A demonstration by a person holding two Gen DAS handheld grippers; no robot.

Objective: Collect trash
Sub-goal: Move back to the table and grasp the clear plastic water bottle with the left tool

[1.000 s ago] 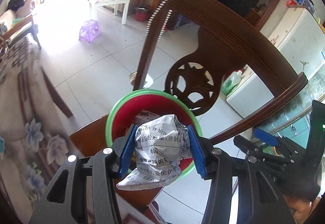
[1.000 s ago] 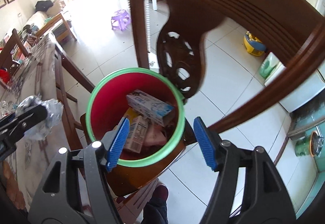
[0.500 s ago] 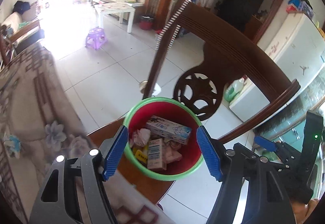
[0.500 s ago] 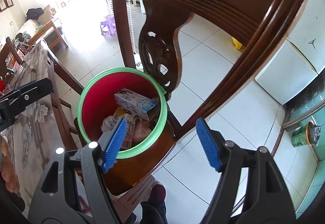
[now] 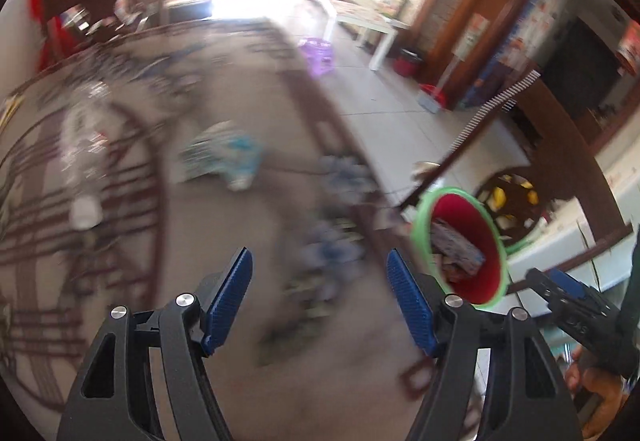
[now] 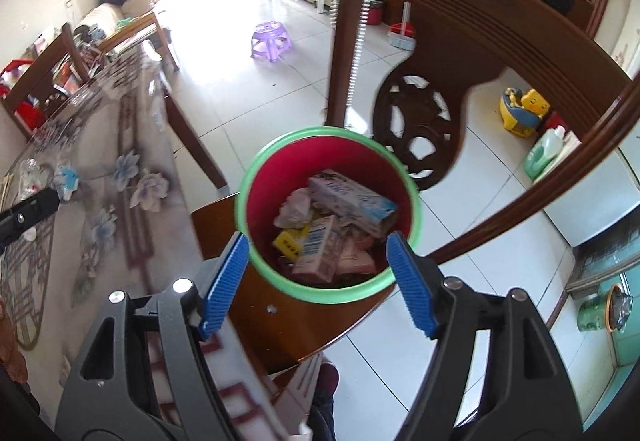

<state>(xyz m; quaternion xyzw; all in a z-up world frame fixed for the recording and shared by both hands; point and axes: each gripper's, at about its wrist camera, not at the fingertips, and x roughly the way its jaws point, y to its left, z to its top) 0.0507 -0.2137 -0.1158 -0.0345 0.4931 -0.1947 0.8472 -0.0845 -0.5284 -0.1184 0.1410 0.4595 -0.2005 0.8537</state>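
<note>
A red bin with a green rim [image 6: 256, 177] stands on a wooden chair seat [image 6: 288, 317]. It holds several cartons and crumpled papers, among them a white-blue box [image 6: 352, 197]. My right gripper [image 6: 318, 281] is open and empty just above the bin's near rim. My left gripper [image 5: 320, 297] is open and empty over the table, with the bin [image 5: 492, 261] to its right. A crumpled blue-white wrapper [image 5: 224, 157] lies on the table ahead of it, blurred. The wrapper also shows in the right wrist view [image 6: 68, 177].
The table has a floral cloth [image 6: 120, 177] under glass. A clear plastic bottle [image 6: 28, 173] lies on it at the far left. The carved chair back [image 6: 460, 53] rises behind the bin. A purple stool [image 6: 270, 39] stands on the tiled floor.
My left gripper let the crumpled paper fall into the bin, then swung left over the table. The right gripper has stayed open above the bin.
</note>
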